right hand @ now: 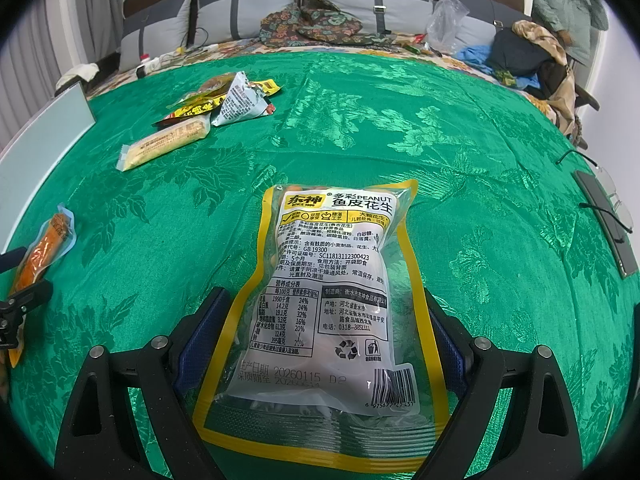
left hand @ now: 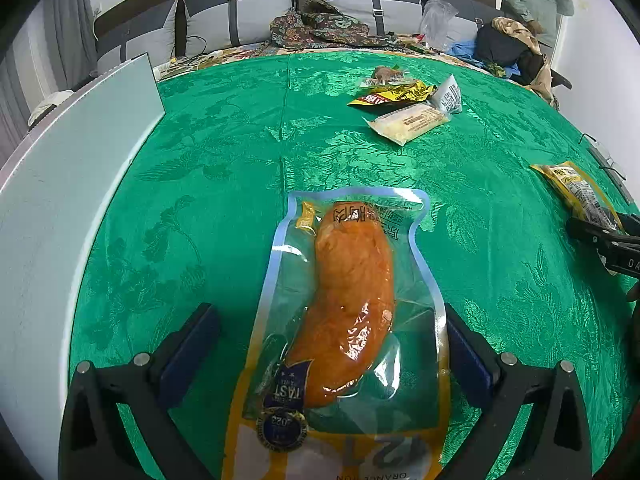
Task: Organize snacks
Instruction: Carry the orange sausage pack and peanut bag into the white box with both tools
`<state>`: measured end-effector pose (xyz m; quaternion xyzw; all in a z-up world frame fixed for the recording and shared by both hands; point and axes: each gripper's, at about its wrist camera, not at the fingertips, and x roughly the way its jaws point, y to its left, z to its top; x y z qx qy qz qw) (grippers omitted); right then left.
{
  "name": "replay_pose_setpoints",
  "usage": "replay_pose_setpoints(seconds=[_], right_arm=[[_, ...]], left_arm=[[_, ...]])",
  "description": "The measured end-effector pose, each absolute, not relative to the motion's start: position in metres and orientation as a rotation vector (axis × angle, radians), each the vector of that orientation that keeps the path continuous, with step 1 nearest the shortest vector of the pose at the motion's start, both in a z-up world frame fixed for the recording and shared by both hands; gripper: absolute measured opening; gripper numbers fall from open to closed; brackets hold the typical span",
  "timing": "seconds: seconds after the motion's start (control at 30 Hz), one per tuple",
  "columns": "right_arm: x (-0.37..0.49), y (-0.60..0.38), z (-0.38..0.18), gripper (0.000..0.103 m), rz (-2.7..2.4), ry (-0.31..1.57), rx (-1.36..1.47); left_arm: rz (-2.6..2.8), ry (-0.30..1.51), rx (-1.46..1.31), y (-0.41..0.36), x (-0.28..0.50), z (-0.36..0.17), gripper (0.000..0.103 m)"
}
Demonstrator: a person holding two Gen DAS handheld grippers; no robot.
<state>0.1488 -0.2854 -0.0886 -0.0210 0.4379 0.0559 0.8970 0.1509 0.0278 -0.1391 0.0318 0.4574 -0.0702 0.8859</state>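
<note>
Two handheld grippers hang side by side over a table spread with a shiny green damask cloth. The left gripper has its jaws spread as wide as they go, one blue pad well clear of the pack on its left and the other just at the pack's right edge. Between them, flat on the cloth, lies a clear vacuum pouch holding an orange chicken breast, blue-bordered at the far end and yellow at the near end.

The right gripper straddles a yellow-edged bag of coated peanuts, printed side up with its nutrition table and barcode showing. Its fingers stand just beside the bag's two long edges, but whether they press on the film or merely flank it I cannot tell.

Further back on the cloth sits a small heap of snacks: a long pale wafer pack, a yellow and red packet and a light blue pouch, touching one another. A pale board runs along the left edge of the table. A dark phone and a pair of glasses rest near the right edge. Beyond the table is a bed with grey cushions, patterned fabric and piled clothes, and a person stands in the far right corner
</note>
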Motion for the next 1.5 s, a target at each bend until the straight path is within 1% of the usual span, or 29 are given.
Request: replay_pose_setpoints(seconds=[0.67, 0.8, 0.87, 0.9, 0.93, 0.97, 1.0, 1.03, 1.07, 1.13, 1.17, 1.3, 1.5], right_arm=[[0.149, -0.286, -0.089, 0.093, 0.116, 0.906, -0.043], [0.150, -0.284, -0.089, 0.094, 0.115, 0.908, -0.039], [0.155, -0.283, -0.088, 0.094, 0.107, 0.939, -0.039], [0.159, -0.282, -0.088, 0.094, 0.105, 0.968, -0.041], [0.165, -0.282, -0.086, 0.092, 0.104, 1.016, -0.040], [0.169, -0.283, -0.085, 0.087, 0.095, 1.043, -0.044], [0.173, -0.283, -0.082, 0.078, 0.094, 1.074, -0.042], [0.174, -0.284, -0.077, 0.059, 0.109, 1.082, -0.033], [0.177, -0.286, -0.075, 0.059, 0.123, 1.110, -0.012], [0.178, -0.298, -0.072, 0.058, 0.157, 1.151, 0.064], [0.175, -0.305, -0.071, 0.058, 0.162, 1.161, 0.107], [0.156, -0.337, -0.063, 0.059, 0.223, 1.156, 0.375], [0.136, -0.330, -0.050, 0.059, 0.247, 1.155, 0.385]], left_arm=[[-0.144, 0.958, 0.066, 0.027, 0.150, -0.140, 0.103], [-0.165, 1.060, 0.087, 0.025, 0.162, -0.137, 0.103], [-0.169, 1.116, 0.096, 0.023, 0.167, -0.136, 0.102], [-0.172, 1.136, 0.096, 0.023, 0.169, -0.135, 0.100], [-0.187, 1.135, 0.101, 0.021, 0.168, -0.132, 0.088], [-0.211, 1.119, 0.123, 0.018, 0.165, -0.128, 0.075], [-0.224, 1.126, 0.141, 0.016, 0.164, -0.126, 0.073], [-0.244, 1.114, 0.154, 0.015, 0.161, -0.122, 0.066], [-0.258, 1.106, 0.152, 0.016, 0.159, -0.119, 0.056], [-0.271, 1.104, 0.102, 0.026, 0.154, -0.112, 0.048], [-0.279, 1.108, 0.065, 0.031, 0.153, -0.111, 0.047], [-0.290, 1.096, -0.104, 0.057, 0.141, -0.110, 0.047], [-0.317, 1.036, -0.285, 0.081, 0.114, -0.096, 0.047]])
